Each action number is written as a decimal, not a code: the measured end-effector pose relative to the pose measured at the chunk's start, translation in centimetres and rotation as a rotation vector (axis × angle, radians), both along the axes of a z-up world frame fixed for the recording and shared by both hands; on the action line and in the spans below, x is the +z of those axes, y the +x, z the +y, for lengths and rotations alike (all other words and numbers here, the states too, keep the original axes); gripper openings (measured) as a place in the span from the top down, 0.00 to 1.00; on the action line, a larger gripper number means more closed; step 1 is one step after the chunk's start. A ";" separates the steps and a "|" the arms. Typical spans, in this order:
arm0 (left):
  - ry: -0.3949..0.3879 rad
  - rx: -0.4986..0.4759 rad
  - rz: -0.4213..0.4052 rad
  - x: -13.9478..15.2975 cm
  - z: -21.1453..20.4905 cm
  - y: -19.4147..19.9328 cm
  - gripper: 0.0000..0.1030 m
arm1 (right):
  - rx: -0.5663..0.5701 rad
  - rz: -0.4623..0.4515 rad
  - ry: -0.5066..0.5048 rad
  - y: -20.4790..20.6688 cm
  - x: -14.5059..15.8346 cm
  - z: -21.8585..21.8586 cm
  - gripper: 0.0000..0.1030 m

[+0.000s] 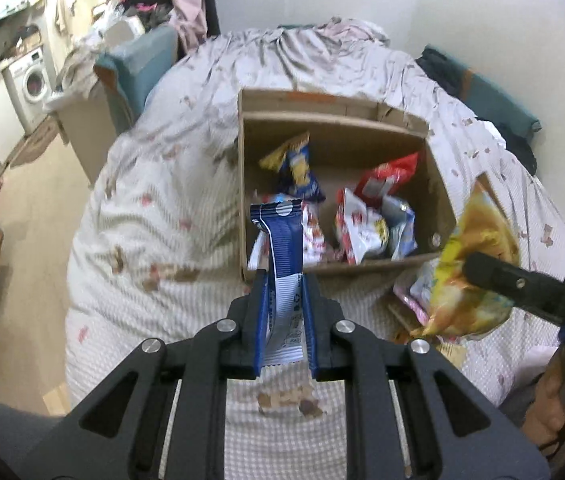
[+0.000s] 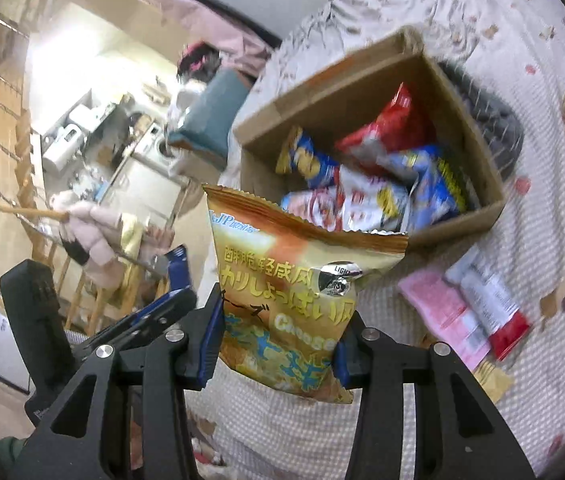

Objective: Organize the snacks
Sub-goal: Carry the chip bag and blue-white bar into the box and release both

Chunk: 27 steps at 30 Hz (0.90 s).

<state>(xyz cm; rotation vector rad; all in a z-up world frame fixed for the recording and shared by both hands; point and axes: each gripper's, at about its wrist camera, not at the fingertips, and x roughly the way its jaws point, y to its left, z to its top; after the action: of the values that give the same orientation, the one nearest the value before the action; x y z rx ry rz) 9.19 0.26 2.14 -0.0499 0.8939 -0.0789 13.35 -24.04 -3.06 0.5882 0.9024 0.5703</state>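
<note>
A slim blue-and-white packet (image 1: 280, 268) stands upright, pinched at its lower end. A puffy yellow cheese-snack bag (image 2: 294, 300) is held upright too. Mid-frame, an open cardboard box (image 1: 444, 196) holds mixed snack bags (image 1: 366, 220).

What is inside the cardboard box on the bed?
The cardboard box holds a loose heap of snack bags: a blue and yellow one, a red one, and white ones. The pile covers the bottom, so anything underneath is hidden.

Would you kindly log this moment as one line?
left gripper: shut on blue packet | right gripper: shut on yellow chip bag | cardboard box: holds snacks
</note>
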 end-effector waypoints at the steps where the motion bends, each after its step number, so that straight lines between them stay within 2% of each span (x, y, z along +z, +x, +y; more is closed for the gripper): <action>1: 0.001 -0.002 -0.007 0.2 0.1 0.4 0.87 | -0.017 -0.011 -0.001 0.1 0.4 -0.5 0.55; 7: 0.012 -0.024 -0.043 1.3 1.0 3.7 0.87 | -0.099 -0.042 0.005 2.4 3.2 -3.5 0.55; 12: 0.024 -0.061 -0.069 2.0 0.1 5.6 0.87 | -0.109 -0.082 -0.026 4.5 5.0 -3.3 0.55; 16: 0.041 -0.080 -0.072 1.7 -0.6 7.0 0.87 | -0.096 -0.075 -0.040 6.6 5.0 -3.1 0.55; 22: 0.072 -0.099 -0.021 -1.0 -1.3 9.5 0.87 | -0.011 -0.036 -0.115 9.6 2.9 0.4 0.55; 27: 0.069 -0.095 0.023 -3.9 -1.2 10.8 0.87 | 0.064 0.047 -0.263 12.1 -1.4 4.0 0.55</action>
<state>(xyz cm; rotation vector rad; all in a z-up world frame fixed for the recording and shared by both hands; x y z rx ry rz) 20.03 -0.97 -1.73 0.0562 0.9208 -0.1363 25.49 -20.08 -4.50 0.3368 1.0241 0.4865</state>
